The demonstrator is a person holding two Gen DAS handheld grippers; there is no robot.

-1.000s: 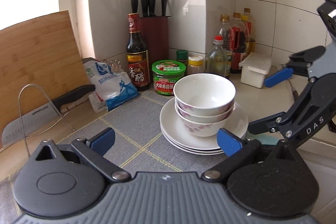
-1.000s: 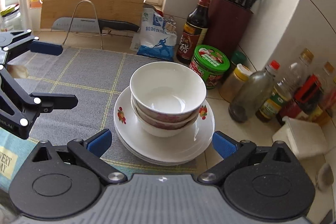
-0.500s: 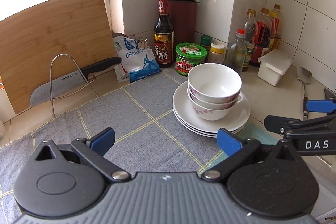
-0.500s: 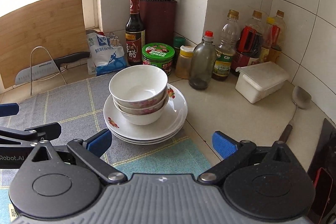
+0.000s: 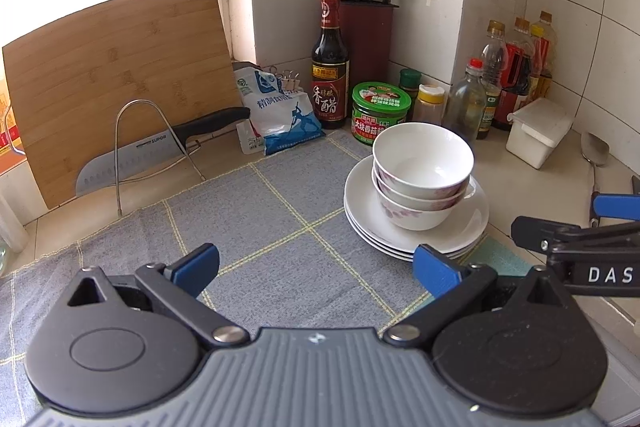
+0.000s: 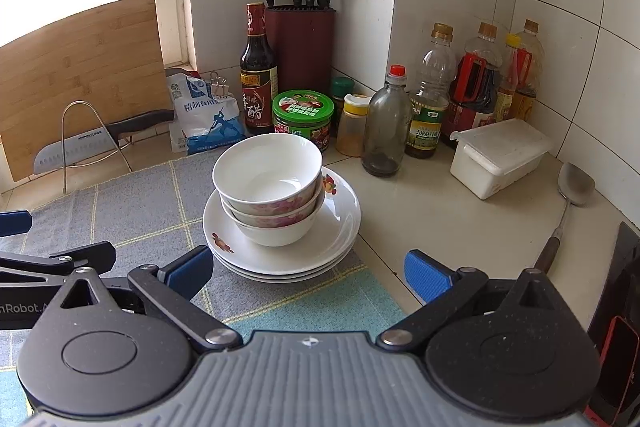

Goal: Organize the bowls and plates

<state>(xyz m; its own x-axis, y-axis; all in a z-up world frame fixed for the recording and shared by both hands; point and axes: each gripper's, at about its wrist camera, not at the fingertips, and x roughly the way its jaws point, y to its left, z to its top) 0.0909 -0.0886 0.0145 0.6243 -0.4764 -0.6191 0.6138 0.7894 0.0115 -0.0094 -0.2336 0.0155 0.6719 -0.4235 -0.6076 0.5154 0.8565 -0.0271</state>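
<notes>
1. Right wrist view showed the bowls [image 6: 267,183], apparently three, nested on a stack of white plates [image 6: 340,227] with small flower prints at the rim.
2. The plates sat at the right edge of a grey checked mat [image 6: 132,203], partly over the beige counter [image 6: 432,211].
3. The right gripper [image 6: 308,273] stood wide open and held nothing, its blue-padded fingers [image 6: 426,277] just short of the plates, one on each side of them.
4. The left gripper [image 5: 316,267] was likewise spread wide and empty, low over the mat, with the plates just beyond its right finger.
5. Behind the stack stood a green-lidded jar [image 6: 303,119], a dark vinegar bottle [image 6: 258,75] and a maroon knife block [image 6: 300,47] in the tiled corner.
6. To the right were oil and sauce bottles [image 6: 430,95], a white lidded box [image 6: 500,157] and a metal spatula [image 6: 572,195] lying on the counter.
7. To the left, a salt bag [image 5: 280,111], a knife [image 5: 160,151] on a wire rack and a bamboo cutting board [image 5: 116,75] leaned near the window.
</notes>
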